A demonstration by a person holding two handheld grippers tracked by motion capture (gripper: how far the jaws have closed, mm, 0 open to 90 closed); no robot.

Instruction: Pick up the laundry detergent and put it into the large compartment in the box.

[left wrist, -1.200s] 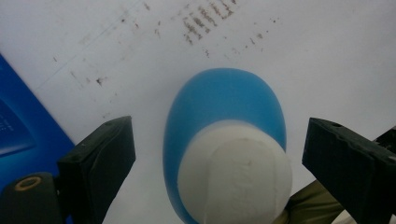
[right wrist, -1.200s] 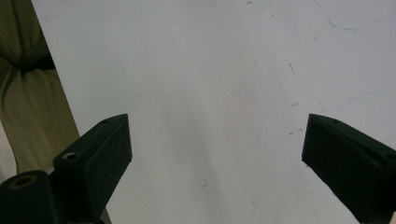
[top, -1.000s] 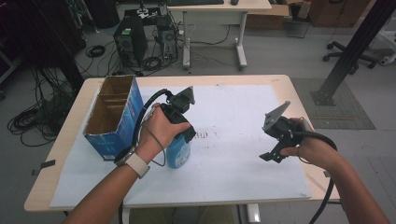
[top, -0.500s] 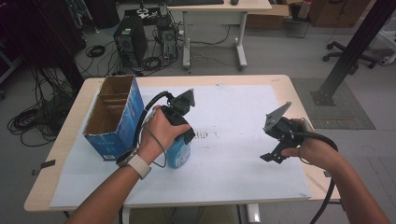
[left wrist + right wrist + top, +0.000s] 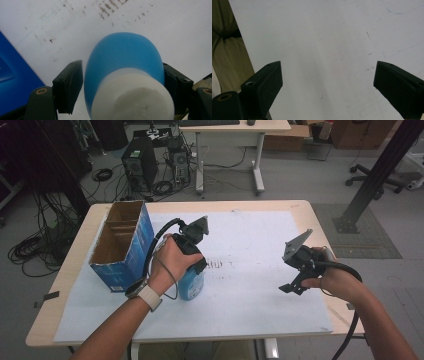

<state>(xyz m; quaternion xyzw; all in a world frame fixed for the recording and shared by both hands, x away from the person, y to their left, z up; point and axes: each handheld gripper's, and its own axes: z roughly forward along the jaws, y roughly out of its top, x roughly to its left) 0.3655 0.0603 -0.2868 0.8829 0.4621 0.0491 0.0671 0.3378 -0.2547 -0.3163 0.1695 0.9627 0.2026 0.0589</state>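
A blue bottle with a white cap stands on the white paper sheet, just right of the cardboard box. My left gripper comes down over it from above. Its jaws have just been closing, and in the left gripper view the black pads lie against both sides of the bottle's blue body. My right gripper hovers over the right part of the sheet. In the right gripper view its jaws stand wide open with bare paper between them.
An open blue-sided cardboard box stands at the table's left, close to the bottle. The wooden table edge borders the sheet. Ink smudges mark the paper's middle. Desks, computers and cables lie on the floor beyond.
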